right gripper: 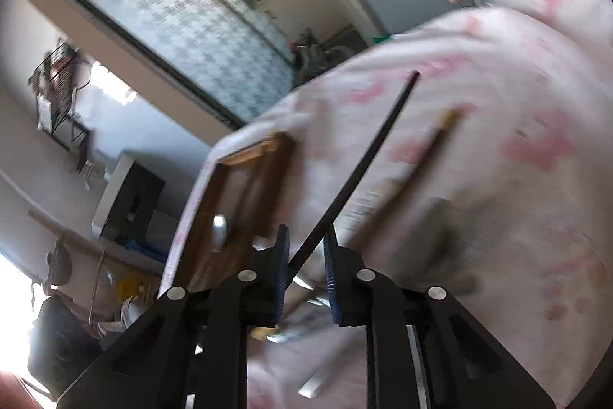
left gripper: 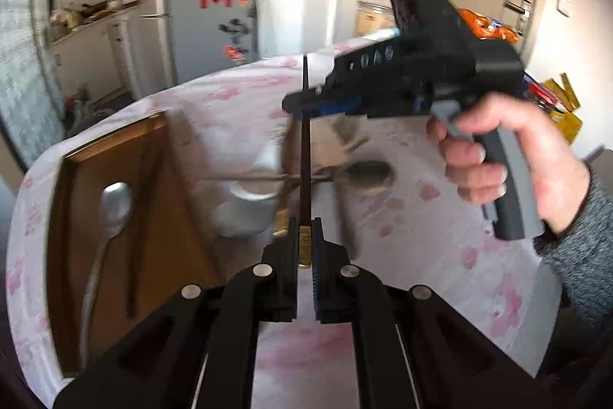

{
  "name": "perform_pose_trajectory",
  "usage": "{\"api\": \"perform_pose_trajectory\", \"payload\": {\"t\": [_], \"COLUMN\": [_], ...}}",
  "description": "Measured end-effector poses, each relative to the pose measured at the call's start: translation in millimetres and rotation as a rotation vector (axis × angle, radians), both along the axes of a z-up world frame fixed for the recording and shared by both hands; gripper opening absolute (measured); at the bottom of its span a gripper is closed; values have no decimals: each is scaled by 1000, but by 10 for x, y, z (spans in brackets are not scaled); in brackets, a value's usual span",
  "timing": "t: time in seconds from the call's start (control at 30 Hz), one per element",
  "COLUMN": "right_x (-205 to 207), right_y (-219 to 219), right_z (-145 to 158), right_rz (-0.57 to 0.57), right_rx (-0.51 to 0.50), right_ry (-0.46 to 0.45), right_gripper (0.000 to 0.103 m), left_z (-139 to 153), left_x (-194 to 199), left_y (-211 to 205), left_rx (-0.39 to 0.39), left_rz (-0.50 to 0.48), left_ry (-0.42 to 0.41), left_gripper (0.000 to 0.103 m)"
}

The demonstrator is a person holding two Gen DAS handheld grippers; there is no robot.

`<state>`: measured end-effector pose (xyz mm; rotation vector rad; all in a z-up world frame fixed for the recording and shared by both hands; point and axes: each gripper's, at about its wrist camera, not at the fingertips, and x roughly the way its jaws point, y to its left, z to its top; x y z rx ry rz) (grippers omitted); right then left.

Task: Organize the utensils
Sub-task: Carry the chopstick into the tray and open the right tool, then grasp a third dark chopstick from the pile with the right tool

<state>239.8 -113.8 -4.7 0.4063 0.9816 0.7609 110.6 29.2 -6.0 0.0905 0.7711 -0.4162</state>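
Chopstick [left gripper: 305, 156] clamped between left fingers [left gripper: 289, 255], far end between right fingers [right gripper: 281, 255]

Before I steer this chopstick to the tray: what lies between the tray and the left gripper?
In the left wrist view, a white cup stands between the wooden tray and the left gripper.

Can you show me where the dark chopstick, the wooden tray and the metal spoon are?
Dark slender chopstick [left gripper: 305, 140], left wrist view, mid-shaft.
Brown wooden tray [left gripper: 115, 135], left wrist view, far rim.
Shiny metal spoon [left gripper: 114, 204], left wrist view, its bowl, inside the tray.
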Motion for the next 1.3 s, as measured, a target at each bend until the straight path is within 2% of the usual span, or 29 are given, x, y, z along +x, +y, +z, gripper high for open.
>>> {"api": "perform_pose_trajectory", "payload": {"t": [0.1, 0.27, 0.43, 0.5, 0.57, 0.63, 0.77, 0.8, 0.87, 0.93, 1.0, 1.07, 1.2, 1.3], "right_x": [-14, -8, 49, 30, -27, -67, -40, -26, -16, -31, -48, -70, -70, -62], "right_y": [509, 1246, 1687, 1711, 1595, 1417, 945, 828, 651, 482, 317, 104, -239, -422], "right_z": [79, -5, -101, -119, -50, 49, 244, 263, 269, 280, 300, 340, 381, 313], "right_rz": [67, 135, 178, 191, 191, 182, 106, 87, 66, 47, 33, 8, -41, -64], "right_rx": [-25, -74, -139, -148, -119, -88, -62, -63, -59, -56, -47, -39, -39, -52], "right_ry": [-23, -19, -9, -1, -6, -18, -56, -57, -53, -56, -61, -73, -84, -73], "right_gripper": [15, 15, 17, 26, 47, 55, 60, 60, 60, 60, 60, 60, 63, 63], "left_z": [-22, -47, -136, -165, -181, -198, -209, -210, -220, -228, -233, -208, -52, 82], "left_x": [-66, -119, -83, -72, -39, -25, -27, -25, -26, -47, -91, -140, -222, -241], "left_y": [305, 827, 1097, 1134, 1184, 1232, 1246, 1248, 1251, 1255, 1255, 1239, 1155, 913], "left_rx": [2, 28, 36, 54, 56, 60, 62, 68, 87, 93, 111, 135, 150, 108], "left_rz": [65, 187, 273, 300, 323, 337, 335, 339, 350, 356, 361, 360, 356, 264], "left_ry": [6, 15, 34, 32, 40, 44, 57, 57, 61, 62, 68, 61, 7, -28], "left_gripper": [7, 7, 7, 7, 7, 7, 7, 9, 22, 27, 39, 69, 77, 82]}}
